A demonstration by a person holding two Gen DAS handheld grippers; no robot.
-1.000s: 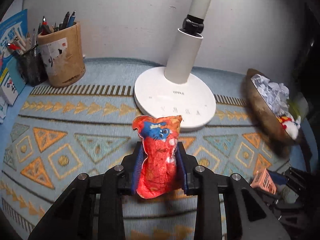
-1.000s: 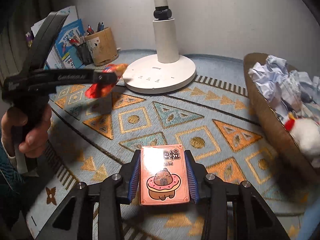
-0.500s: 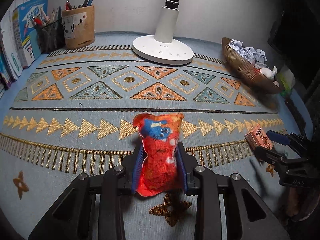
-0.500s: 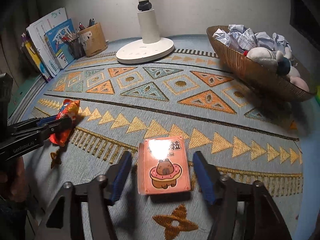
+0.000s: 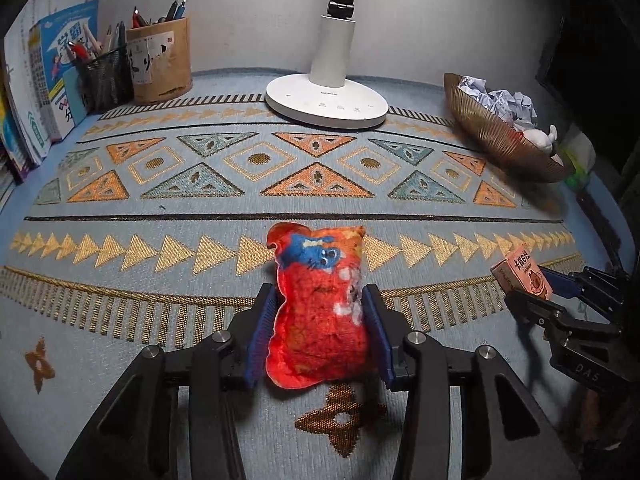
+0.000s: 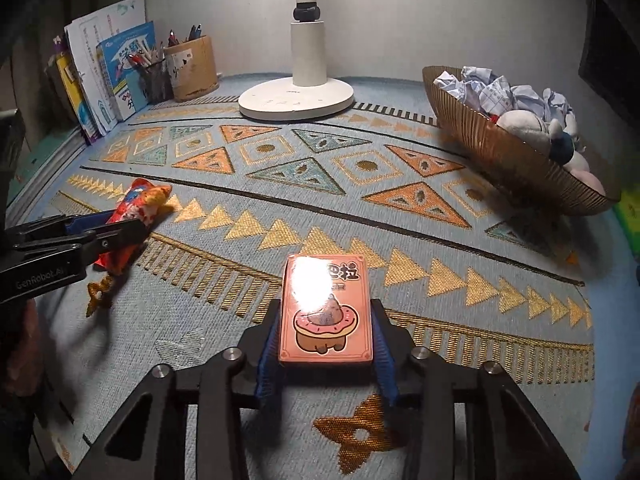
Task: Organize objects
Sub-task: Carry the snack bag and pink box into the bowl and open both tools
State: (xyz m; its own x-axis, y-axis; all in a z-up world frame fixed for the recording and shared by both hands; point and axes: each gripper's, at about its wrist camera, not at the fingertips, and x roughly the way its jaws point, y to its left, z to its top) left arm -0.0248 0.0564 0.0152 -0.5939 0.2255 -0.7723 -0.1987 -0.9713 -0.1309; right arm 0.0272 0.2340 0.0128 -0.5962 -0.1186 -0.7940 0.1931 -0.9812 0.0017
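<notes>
The left tool point(image 5: 318, 330) grips the red snack pouch point(image 5: 319, 308) over the near table point(image 5: 120, 360) edge. The right tool point(image 6: 326, 340), spread half a second ago, now clamps the pink box point(image 6: 326, 312); open mat ahead.

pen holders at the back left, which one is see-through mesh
The black wire pen holder, the one closer to the books. The tan cylindrical holder beside it, on the lamp side, has solid walls with a printed label.
</notes>
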